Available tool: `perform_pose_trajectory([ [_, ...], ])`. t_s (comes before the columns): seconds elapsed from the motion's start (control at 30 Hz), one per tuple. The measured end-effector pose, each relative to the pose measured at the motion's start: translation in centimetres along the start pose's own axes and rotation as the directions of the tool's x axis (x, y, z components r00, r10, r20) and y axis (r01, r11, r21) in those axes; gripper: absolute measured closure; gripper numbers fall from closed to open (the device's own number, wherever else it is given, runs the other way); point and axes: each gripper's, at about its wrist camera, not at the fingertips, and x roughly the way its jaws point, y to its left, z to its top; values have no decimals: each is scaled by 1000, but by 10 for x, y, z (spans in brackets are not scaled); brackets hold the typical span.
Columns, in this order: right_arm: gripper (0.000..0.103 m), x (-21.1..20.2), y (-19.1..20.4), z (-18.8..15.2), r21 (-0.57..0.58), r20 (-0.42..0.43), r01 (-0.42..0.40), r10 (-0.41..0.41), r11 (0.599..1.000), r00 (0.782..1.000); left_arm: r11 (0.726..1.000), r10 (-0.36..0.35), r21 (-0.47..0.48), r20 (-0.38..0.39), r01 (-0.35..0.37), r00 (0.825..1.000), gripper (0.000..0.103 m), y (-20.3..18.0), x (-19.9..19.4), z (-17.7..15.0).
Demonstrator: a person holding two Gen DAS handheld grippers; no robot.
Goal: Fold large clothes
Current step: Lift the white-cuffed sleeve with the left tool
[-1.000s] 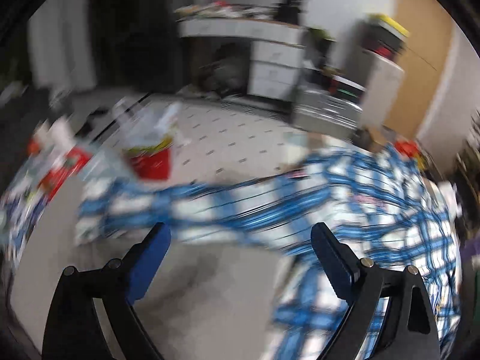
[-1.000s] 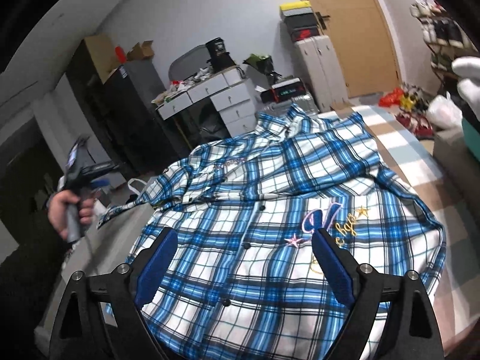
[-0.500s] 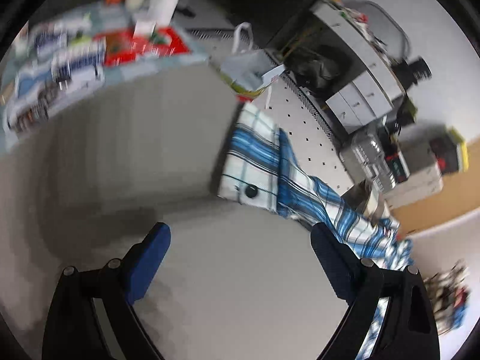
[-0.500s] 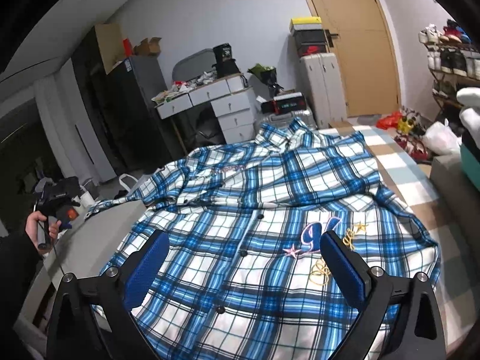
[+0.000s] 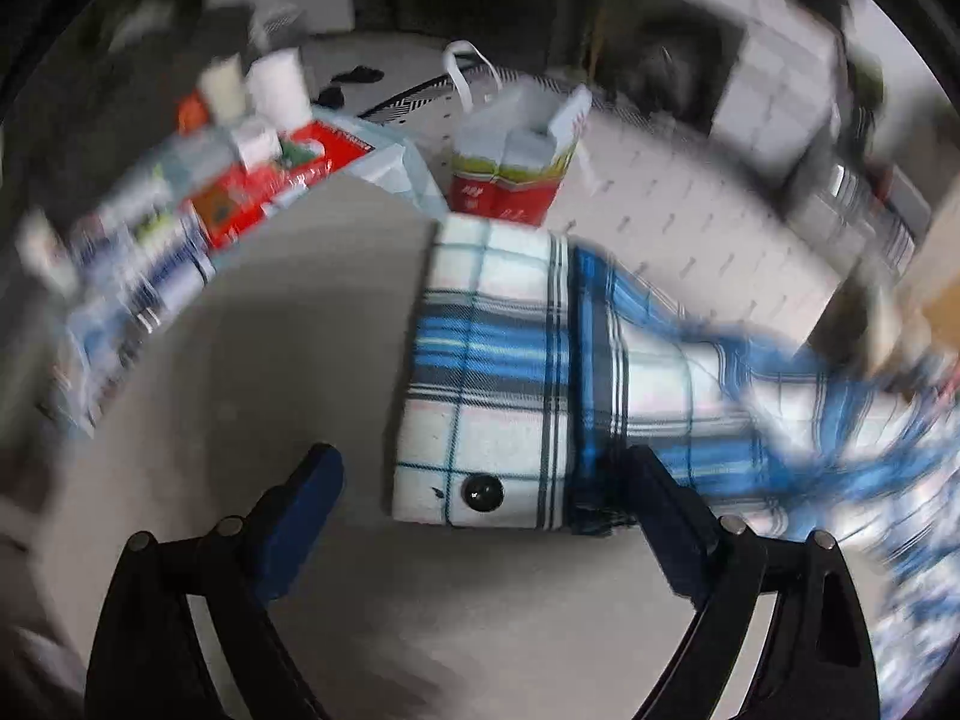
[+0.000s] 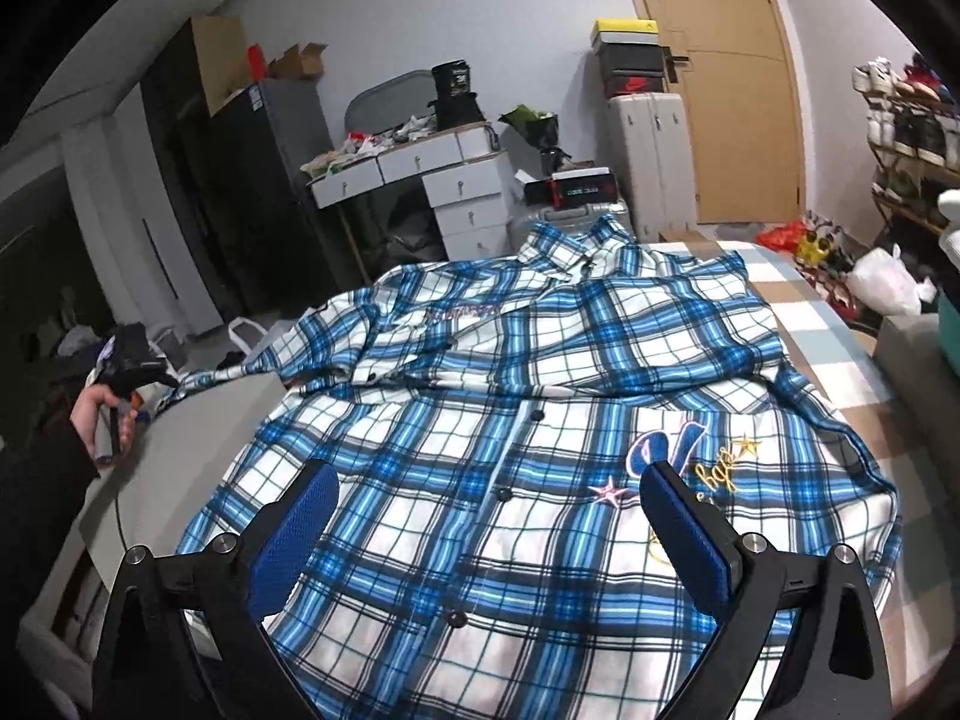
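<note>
The right gripper (image 6: 483, 519) is held with its blue-padded fingers (image 6: 294, 531) spread wide apart above the front of the blue-and-white plaid button-up shirt (image 6: 540, 420); nothing is held between them. The shirt is laid flat, front side up, on the grey bed surface (image 6: 198, 438), with its row of dark buttons (image 6: 503, 495) closed down the middle and an embroidered blue letter with stars (image 6: 666, 450) on the chest. The collar (image 6: 576, 246) is located at the far end. One long sleeve is extended off to the left side across the bed.

In the left wrist view, the left gripper (image 5: 480, 489) is shown with its fingers (image 5: 300, 516) likewise set wide apart and empty, positioned low over the grey surface at the end of that sleeve. The white-and-blue plaid cuff (image 5: 486, 396), fitted with a single dark button (image 5: 482, 490), is seen lying flat between the two fingers; contact with either finger cannot be confirmed because of blur.

Beyond the cuff, a red-and-white paper carrier bag (image 5: 510, 180) is placed on the dotted floor. At the far wall, a white desk with drawers (image 6: 432, 180), a pale hard-shell suitcase (image 6: 648, 162) and a wooden door (image 6: 720, 78) are visible.
</note>
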Motion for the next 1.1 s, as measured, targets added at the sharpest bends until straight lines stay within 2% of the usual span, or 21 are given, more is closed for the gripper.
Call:
perform_pose_trajectory([
  [0.03, 1, 0, 2, 0, -8, -2, -1, 1, 1000, 1000, 1000, -23, -2, -1, 23, 1000, 32, -1, -1, -1],
  [0.13, 1, 0, 6, -1, -30, -1, -3, 3, 1000, 1000, 1000, -31, 0, 5, 31, 1000, 54, 1, -6, -6],
  [0.2, 1, -1, 7, -1, -38, -1, -6, 6, 999, 1000, 997, -66, 30, 9, 66, 998, 87, 9, -13, -9],
  [0.23, 1, -1, 8, -2, -42, -1, -9, 9, 999, 1000, 996, -77, 44, 4, 77, 997, 93, 8, -14, -10],
  [0.37, 1, -2, 6, -2, -40, -19, -40, 39, 998, 999, 995, -84, 45, 2, 83, 996, 97, 17, -18, -3],
  [0.5, 1, -4, 4, -3, -28, -20, -61, 61, 998, 998, 991, -131, 16, 46, 130, 990, 97, 24, -34, 4],
  [0.73, 1, -8, 1, -2, -3, -17, -95, 95, 995, 995, 979, -198, 65, 131, 191, 971, 97, 15, -82, 15],
  [0.87, 1, -10, -5, -1, 33, -13, -120, 121, 992, 993, 963, -268, 91, 209, 254, 941, 97, -3, -118, 21],
  [0.97, 1, -14, -9, 0, 45, -3, -124, 124, 991, 992, 940, -336, 162, 270, 302, 902, 98, -29, -155, 25],
  [1.1, 1, -19, -15, 1, 70, 19, -135, 134, 988, 991, 873, -467, 302, 285, 384, 837, 98, -81, -211, 23],
])
